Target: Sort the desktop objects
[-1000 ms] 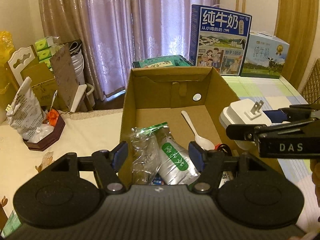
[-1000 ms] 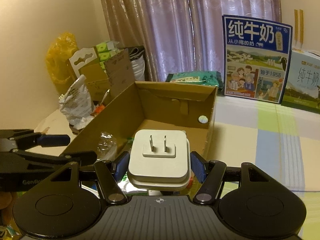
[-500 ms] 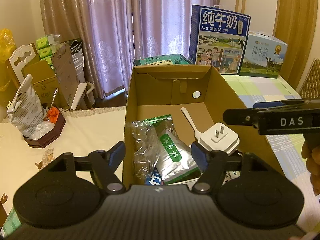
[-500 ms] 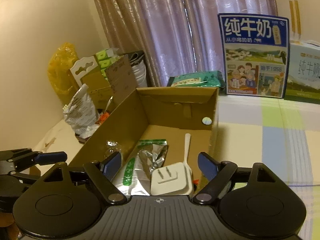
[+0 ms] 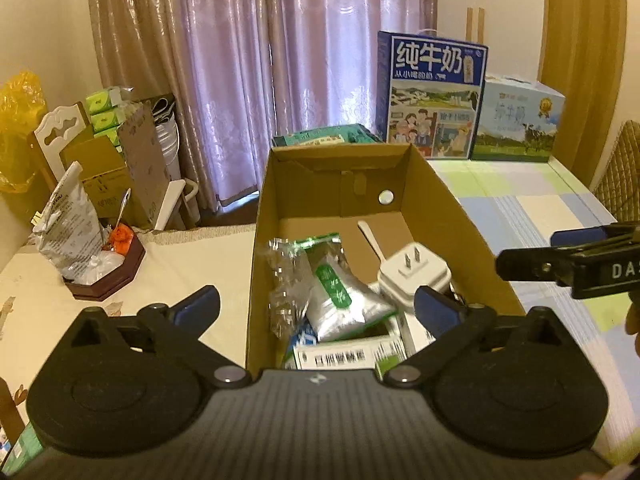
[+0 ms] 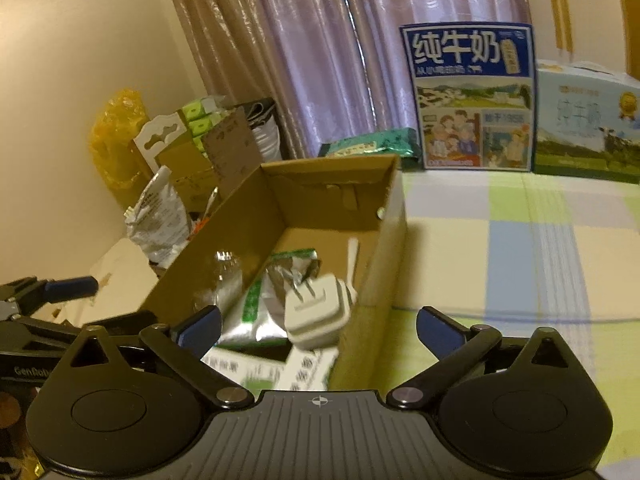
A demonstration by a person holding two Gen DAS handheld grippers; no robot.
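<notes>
Two flat metal prongs stick up from the white plug adapter (image 5: 414,276), a squat, rounded square block with a stepped base. In the left wrist view it lies inside the open cardboard box (image 5: 448,216), toward the right wall, resting on a pile of packets: a silver pouch with a green label (image 5: 340,300) to its left and a white spoon (image 5: 370,236) running off behind it. The left gripper (image 5: 316,308) hangs spread wide at the near end of the box, its blue-tipped fingers (image 5: 198,306) straddling the box's left wall and gripping nothing. The adapter sits just beyond the right fingertip, not between the fingers. The right gripper (image 5: 560,256) shows at the right edge, outside the box and well apart from the adapter.

In the right wrist view the adapter (image 6: 318,314) looks tilted, prongs leaning up and left, though motion blur makes its exact resting pose hard to judge. It lies in the near right corner of the box (image 6: 390,248), on the silver pouch (image 6: 256,312) and a printed carton (image 6: 280,368). The right gripper (image 6: 318,326) is spread wide and empty; the adapter lies lower, between and just ahead of its fingers, clear of both. The checked tablecloth (image 6: 520,248) spreads to the right.
</notes>
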